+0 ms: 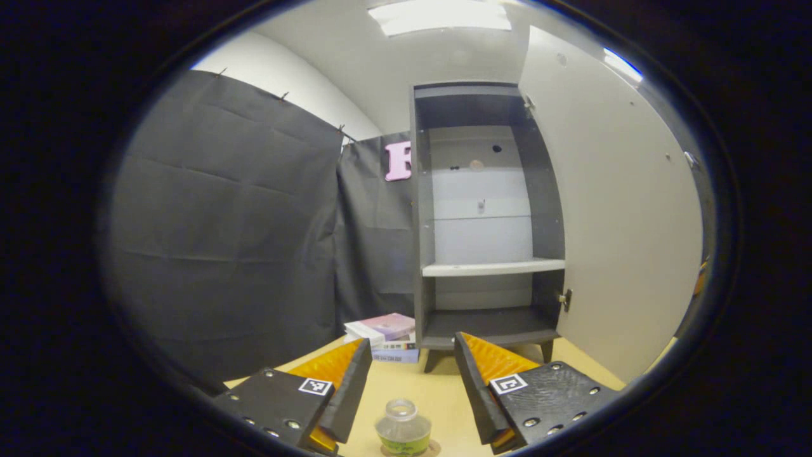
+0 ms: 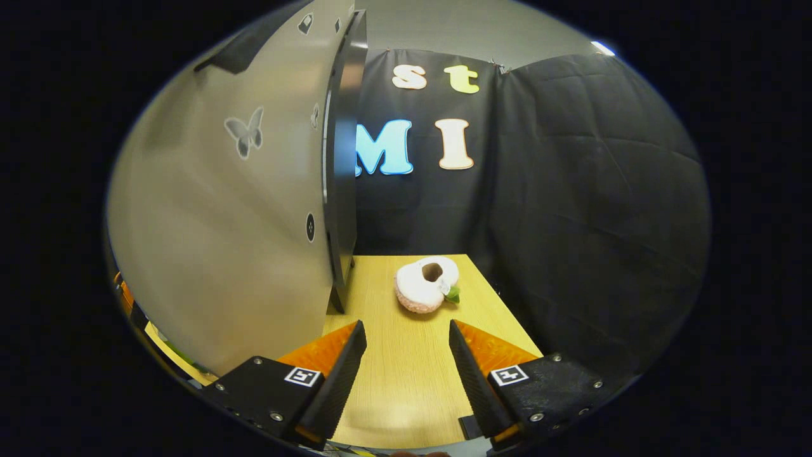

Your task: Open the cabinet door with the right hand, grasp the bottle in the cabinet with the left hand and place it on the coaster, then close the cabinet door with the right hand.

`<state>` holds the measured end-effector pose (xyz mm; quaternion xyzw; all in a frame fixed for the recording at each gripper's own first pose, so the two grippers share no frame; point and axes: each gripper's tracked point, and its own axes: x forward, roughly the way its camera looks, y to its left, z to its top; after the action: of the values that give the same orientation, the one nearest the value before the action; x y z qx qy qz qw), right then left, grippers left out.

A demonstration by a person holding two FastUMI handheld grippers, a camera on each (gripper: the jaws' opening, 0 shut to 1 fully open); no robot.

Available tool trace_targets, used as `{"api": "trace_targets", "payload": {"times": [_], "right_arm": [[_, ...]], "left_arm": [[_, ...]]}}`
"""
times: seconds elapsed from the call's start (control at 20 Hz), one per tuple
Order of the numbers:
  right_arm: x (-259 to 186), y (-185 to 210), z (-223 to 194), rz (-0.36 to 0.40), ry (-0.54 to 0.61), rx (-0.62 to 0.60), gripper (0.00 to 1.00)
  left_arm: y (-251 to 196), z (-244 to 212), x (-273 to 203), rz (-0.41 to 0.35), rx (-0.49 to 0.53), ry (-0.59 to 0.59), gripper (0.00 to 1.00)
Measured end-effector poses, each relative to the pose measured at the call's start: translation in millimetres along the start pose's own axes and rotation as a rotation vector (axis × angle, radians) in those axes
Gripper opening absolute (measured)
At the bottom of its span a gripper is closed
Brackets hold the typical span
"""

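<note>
In the left gripper view the grey cabinet [image 1: 485,216] stands open, its shelves bare and its door [image 1: 615,209] swung out to the right. A small clear bottle [image 1: 403,427] with a green label stands upright on a brown coaster [image 1: 433,449] near the table's front edge. My left gripper [image 1: 412,355] is open above and behind the bottle, apart from it. In the right gripper view the door [image 2: 222,209] rises close on the left, its outer face bearing butterfly stickers. My right gripper [image 2: 406,336] is open over the table, just right of the door, holding nothing.
A stack of books [image 1: 384,336] lies on the wooden table [image 1: 438,387] left of the cabinet's foot. A pink and white plush doughnut [image 2: 426,284] lies on the table beyond my right gripper. Black cloth walls close the booth behind and at both sides.
</note>
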<state>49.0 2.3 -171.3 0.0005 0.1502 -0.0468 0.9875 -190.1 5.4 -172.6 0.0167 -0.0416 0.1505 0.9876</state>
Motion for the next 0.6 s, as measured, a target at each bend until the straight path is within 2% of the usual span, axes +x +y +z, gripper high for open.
{"api": "trace_targets", "payload": {"times": [0.1, 0.2, 0.3, 0.35, 0.45, 0.6], "right_arm": [[-6, 0, 21, 0.005, -0.034, -0.004, 0.83], [-13, 3, 40, 0.03, -0.064, -0.014, 0.84], [-20, 2, 58, 0.04, -0.088, -0.017, 0.84], [-25, -2, 69, 0.038, -0.107, -0.013, 0.86], [-35, -12, 90, 0.022, -0.142, 0.001, 0.88], [-48, -16, 116, 0.058, -0.175, 0.032, 0.89]], "left_arm": [[4, 37, 1, 0.023, 0.06, -0.039, 0.8], [-13, 44, 1, -0.034, 0.083, -0.003, 0.81], [-28, 38, 9, -0.081, 0.041, 0.072, 0.82], [-31, 39, 10, -0.089, 0.011, 0.092, 0.67], [-31, 50, 7, -0.083, -0.027, 0.112, 0.68], [-30, 81, 5, -0.081, -0.004, 0.096, 0.68]]}}
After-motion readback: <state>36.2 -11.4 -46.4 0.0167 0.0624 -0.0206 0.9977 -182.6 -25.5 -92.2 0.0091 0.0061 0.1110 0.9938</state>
